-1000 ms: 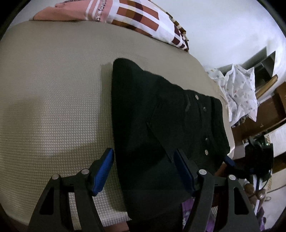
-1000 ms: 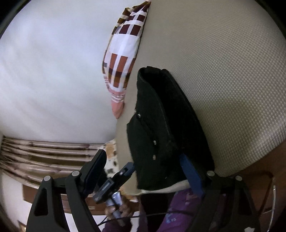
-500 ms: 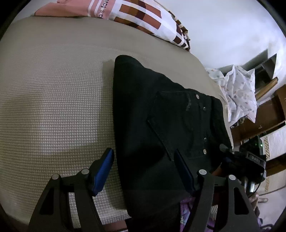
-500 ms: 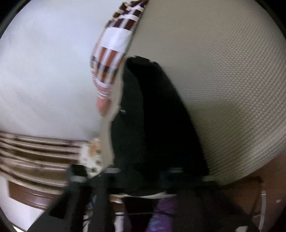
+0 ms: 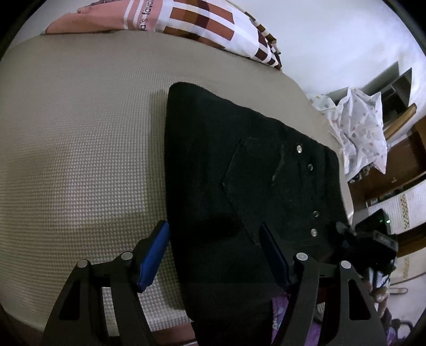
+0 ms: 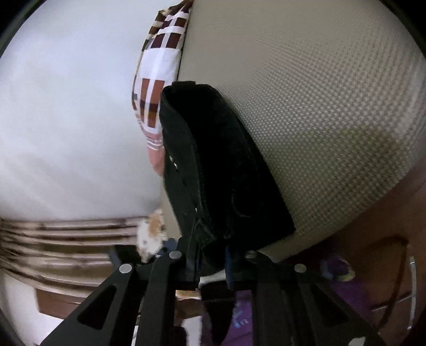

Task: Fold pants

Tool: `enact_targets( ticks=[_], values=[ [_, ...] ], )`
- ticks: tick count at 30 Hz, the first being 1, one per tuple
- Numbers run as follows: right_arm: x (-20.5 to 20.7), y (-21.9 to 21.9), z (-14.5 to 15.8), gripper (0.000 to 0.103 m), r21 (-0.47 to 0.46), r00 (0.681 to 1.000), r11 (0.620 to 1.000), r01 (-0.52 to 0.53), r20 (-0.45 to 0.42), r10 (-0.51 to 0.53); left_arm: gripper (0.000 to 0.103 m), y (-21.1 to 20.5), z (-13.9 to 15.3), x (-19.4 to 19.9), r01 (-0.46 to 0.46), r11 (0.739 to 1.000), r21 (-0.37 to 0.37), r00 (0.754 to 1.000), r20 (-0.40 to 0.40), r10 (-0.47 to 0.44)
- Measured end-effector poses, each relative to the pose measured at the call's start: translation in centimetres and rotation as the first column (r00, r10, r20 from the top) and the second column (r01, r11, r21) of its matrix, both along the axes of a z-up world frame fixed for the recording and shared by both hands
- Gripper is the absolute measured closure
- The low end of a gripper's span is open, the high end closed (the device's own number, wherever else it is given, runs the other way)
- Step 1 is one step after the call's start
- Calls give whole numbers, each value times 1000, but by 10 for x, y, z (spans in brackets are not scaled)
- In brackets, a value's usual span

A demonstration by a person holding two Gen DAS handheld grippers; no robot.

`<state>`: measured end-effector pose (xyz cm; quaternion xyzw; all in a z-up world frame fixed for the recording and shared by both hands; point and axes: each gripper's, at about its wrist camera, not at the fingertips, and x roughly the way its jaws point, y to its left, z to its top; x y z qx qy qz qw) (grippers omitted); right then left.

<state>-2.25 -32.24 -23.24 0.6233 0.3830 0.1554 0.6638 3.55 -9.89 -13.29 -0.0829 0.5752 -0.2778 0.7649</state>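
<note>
On the bed: a beige waffle-textured cover (image 5: 80,149) fills most of both views and carries everything else.
Wall: a plain white wall (image 6: 66,119) rises behind the bed.
Pants: black pants (image 5: 239,181), folded into a long band, lie on the cover near its right edge, running from the near edge toward the pillow; a back pocket and several metal studs face up.
Pillow: a pillow (image 5: 202,24) checked in white, pink and brown lies at the far end of the bed, apart from the pants' far fold.
Cloth heap: a white patterned cloth (image 5: 362,130) sits heaped beyond the bed's right side, in front of brown wooden furniture (image 5: 399,165).
Left gripper: the left gripper (image 5: 215,255) has its blue-padded fingers spread wide and holds nothing; one finger is over the bare cover just beside the pants' left edge, the other over the pants.
Right gripper: the right gripper (image 6: 210,255) is clenched on the near corner of the pants at the waistband end, with black fabric bunched between its fingers.
In the way: in the right wrist view the gripped fabric stands up and covers the lower part of the pillow.
Cut off: the near end of the pants drops out of sight below the left gripper's frame.
Hard to make out: the striped brown band (image 6: 53,234) in the right wrist view is motion-blurred; the dark device (image 5: 372,239) at the bed's right edge in the left wrist view is too dim to identify.
</note>
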Motion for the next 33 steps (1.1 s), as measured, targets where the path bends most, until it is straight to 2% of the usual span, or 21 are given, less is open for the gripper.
enact_targets(
  ticks=[1,2,6,10,11,13,14,15,18,23,25,26,30,33],
  values=[
    [1,0,3,89,-18,1000,1000,-11,3,11,33,-1,-2,0,1,1000,2,1000,-1,-1],
    [1,-1,2,85,-8,1000,1000,-17,7,17,33,-2,-4,0,2,1000,9,1000,-5,-2],
    [-3,-15,-4,84,41,1000,999,4,2,-4,33,-3,-14,1,-4,1000,7,999,-42,4],
    [-6,-27,17,78,-96,1000,995,1,19,1,33,-6,-14,0,1,1000,7,999,-38,-1],
    [-3,-28,23,70,-134,1000,991,-13,26,16,33,-6,-14,0,3,1000,6,999,-38,-3],
    [5,-29,35,42,-244,999,969,-43,18,49,33,-7,-14,0,3,1000,7,999,-40,-3],
    [9,-29,38,21,-299,998,953,-59,-1,62,33,-7,-14,0,2,1000,6,999,-43,-2],
    [12,-29,40,18,-340,997,938,-71,-17,70,33,-7,-14,1,0,1000,4,999,-47,0],
    [14,-34,39,18,-345,997,935,-79,-15,79,33,-5,-12,0,-7,1000,-4,999,-51,7],
    [30,-24,25,20,-348,989,925,-150,-37,147,33,-9,-14,0,0,1000,9,999,-49,0],
    [38,-15,22,40,-372,981,908,-193,-54,187,33,-10,-14,0,2,1000,13,999,-47,-1],
    [48,-11,18,61,-368,976,905,-216,-68,206,33,-11,-14,0,1,1000,13,999,-47,-1],
    [53,-7,25,73,-384,976,897,-217,-54,213,33,-9,-14,1,-9,1000,15,999,-51,9],
    [49,-5,33,74,-317,981,930,-186,2,196,33,-7,-12,3,-15,1000,23,999,-44,16]
  ],
)
